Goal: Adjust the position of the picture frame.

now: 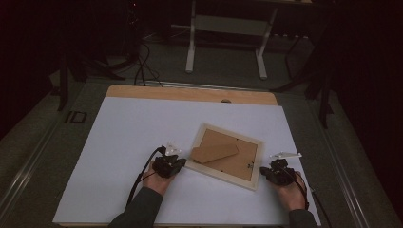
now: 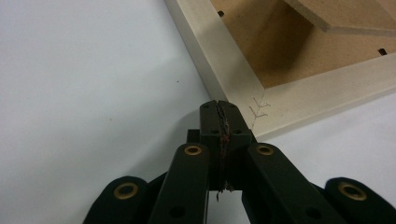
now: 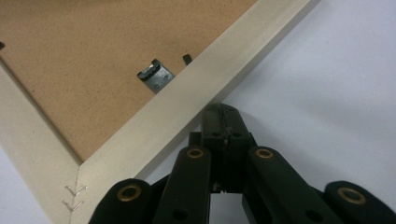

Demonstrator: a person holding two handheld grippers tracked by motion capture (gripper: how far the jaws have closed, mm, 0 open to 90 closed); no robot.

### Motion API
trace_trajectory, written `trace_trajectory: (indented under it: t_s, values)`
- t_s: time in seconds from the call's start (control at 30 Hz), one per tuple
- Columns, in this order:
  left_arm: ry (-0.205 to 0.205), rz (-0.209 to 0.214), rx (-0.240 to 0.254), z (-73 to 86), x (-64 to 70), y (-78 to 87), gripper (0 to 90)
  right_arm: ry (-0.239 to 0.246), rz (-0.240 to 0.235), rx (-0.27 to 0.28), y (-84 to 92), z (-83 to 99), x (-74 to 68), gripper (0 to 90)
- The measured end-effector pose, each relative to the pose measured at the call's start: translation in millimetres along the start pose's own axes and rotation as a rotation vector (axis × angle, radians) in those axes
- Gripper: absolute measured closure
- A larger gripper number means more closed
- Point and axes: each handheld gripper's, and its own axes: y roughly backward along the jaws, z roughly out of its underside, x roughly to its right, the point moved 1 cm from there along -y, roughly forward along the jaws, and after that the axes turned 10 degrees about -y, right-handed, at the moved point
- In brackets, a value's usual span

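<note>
From the high view, a pale wooden picture frame with a brown board back (image 1: 227, 156) lies face down on the big white sheet (image 1: 119, 142) that covers the wooden table (image 1: 190, 93). The frame sits a bit right of the middle and is turned at a slant. A brown fold-out stand flap (image 1: 215, 152) lies on its back, pointing toward 9 o'clock. The black left gripper (image 1: 177, 164) is at the frame's 9 o'clock corner, just beside it, with the person's left hand (image 1: 157, 181) behind it. The black right gripper (image 1: 266, 172) is at the frame's 4 o'clock corner, held by the right hand (image 1: 292, 194).

In the left gripper view, the 2 jaws of the left gripper (image 2: 220, 108) are pressed together with nothing between them. Their tip sits right by the corner of the frame (image 2: 233, 70) — I cannot tell if it touches. The brown stand flap (image 2: 345, 16) shows at 1 o'clock.

In the right gripper view, the right gripper (image 3: 220, 112) also has its 2 jaws pressed together, empty. Their tip meets the outer edge of the frame's pale side (image 3: 154, 126). A small silver metal clip (image 3: 155, 75) sits on the brown back at 11 o'clock — close to the wood.
</note>
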Motion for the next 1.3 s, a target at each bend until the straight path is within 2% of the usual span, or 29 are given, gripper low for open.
trace_trajectory:
  t_s: [0.2,0.37,0.53,0.9,1.17,1.3]
  values:
    - [0.018,-0.014,-0.001,1.1,-2.7,1.4,90.0,0.019,0.003,-0.014,-2.5,-3.8,-4.4,89.9]
    - [0.016,-0.018,0.000,3.3,-5.6,3.4,90.0,0.017,-0.006,-0.012,-4.0,-4.1,-7.2,89.9]
    - [0.036,-0.028,0.005,6.4,-12.6,6.7,90.0,0.032,-0.046,-0.022,-5.5,-4.1,-13.4,89.9]
    - [0.021,-0.017,0.005,16.3,-16.4,16.8,87.8,0.033,-0.066,-0.027,-8.9,-7.0,-17.6,89.8]
    - [0.024,-0.036,0.000,17.7,-15.9,20.7,90.0,0.039,-0.064,-0.024,-13.3,-11.6,-22.3,89.9]
    - [0.038,-0.056,-0.002,18.7,-16.0,20.6,90.0,0.037,-0.064,-0.021,-15.0,-12.9,-24.0,89.9]
